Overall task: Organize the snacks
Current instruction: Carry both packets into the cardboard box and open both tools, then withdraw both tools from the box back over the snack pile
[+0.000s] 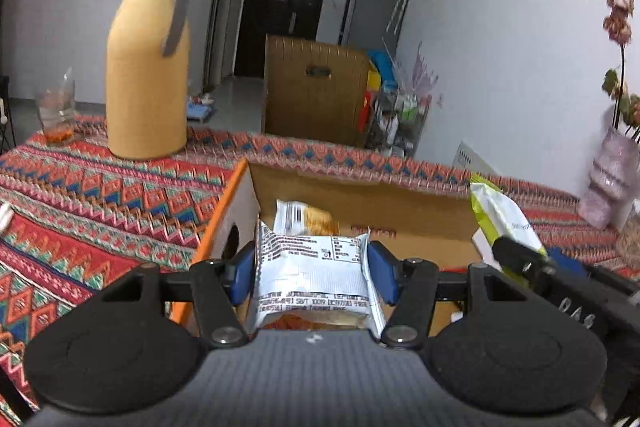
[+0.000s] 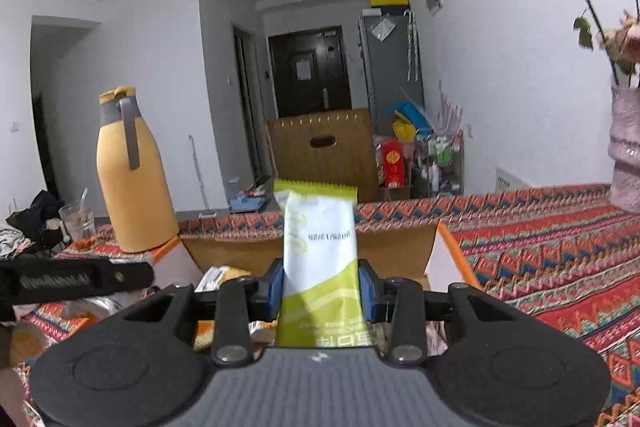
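Observation:
My left gripper (image 1: 311, 273) is shut on a silver snack packet (image 1: 314, 277) with black print, held over the near side of an open cardboard box (image 1: 360, 199) with orange edges. Another packet (image 1: 300, 217) lies inside the box. My right gripper (image 2: 320, 289) is shut on a green and white snack packet (image 2: 320, 247), upright, just before the same cardboard box (image 2: 400, 247). In the left wrist view the right gripper (image 1: 520, 255) and its green packet (image 1: 500, 215) hang at the box's right side. The left gripper's arm (image 2: 76, 281) shows at the left of the right wrist view.
A tall yellow flask (image 1: 148, 67) and a glass cup (image 1: 56, 111) stand on the patterned tablecloth (image 1: 100, 195) behind left. A pink vase with dried flowers (image 2: 626, 151) stands at the right. Loose packets (image 2: 224, 277) lie left of the box. A big brown carton (image 1: 316, 91) is beyond the table.

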{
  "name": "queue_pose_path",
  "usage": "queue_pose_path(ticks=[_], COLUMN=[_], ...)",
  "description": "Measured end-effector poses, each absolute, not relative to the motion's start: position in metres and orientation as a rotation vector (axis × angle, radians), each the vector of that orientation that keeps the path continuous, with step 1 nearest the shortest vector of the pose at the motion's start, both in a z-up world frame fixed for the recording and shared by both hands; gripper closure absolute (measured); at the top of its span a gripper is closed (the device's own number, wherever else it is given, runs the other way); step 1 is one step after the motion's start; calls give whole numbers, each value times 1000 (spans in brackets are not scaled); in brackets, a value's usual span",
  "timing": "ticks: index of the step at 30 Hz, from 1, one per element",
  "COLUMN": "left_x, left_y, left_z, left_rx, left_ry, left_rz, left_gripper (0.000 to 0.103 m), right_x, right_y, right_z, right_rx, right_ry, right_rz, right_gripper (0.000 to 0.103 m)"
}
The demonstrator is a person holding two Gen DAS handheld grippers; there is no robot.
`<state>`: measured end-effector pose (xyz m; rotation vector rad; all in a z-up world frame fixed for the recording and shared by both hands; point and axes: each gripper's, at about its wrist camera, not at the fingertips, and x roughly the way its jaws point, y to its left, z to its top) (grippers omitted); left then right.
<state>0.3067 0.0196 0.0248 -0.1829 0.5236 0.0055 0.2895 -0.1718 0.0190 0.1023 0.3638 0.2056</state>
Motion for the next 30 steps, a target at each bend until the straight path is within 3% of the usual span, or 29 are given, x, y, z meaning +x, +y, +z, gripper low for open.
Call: queue_pose_path(ticks=[4,9,11,13,17,30], left_x=[308,296,292,286,283,282], left_y=[24,20,20,21,24,28], left_z=[19,21,24,26,30,34], left_rx=[-195,-193,-196,-205,-233,-262], left_ry=[539,502,484,467,450,450], left_rz=[-1,-16,-9,1,20,54], left_gripper=[43,29,14,3,0,0], right_x=[295,298,295,292,289,285], right_y=[-173,-169,-172,-174,-178,-190], right_z=[12,7,7,8,7,9], right_rx=[114,106,114,120,137,179], right_ry=[381,400,396,396,398,393], right_rz=[218,211,201,193,178,140], right_gripper=[66,58,43,19,0,0])
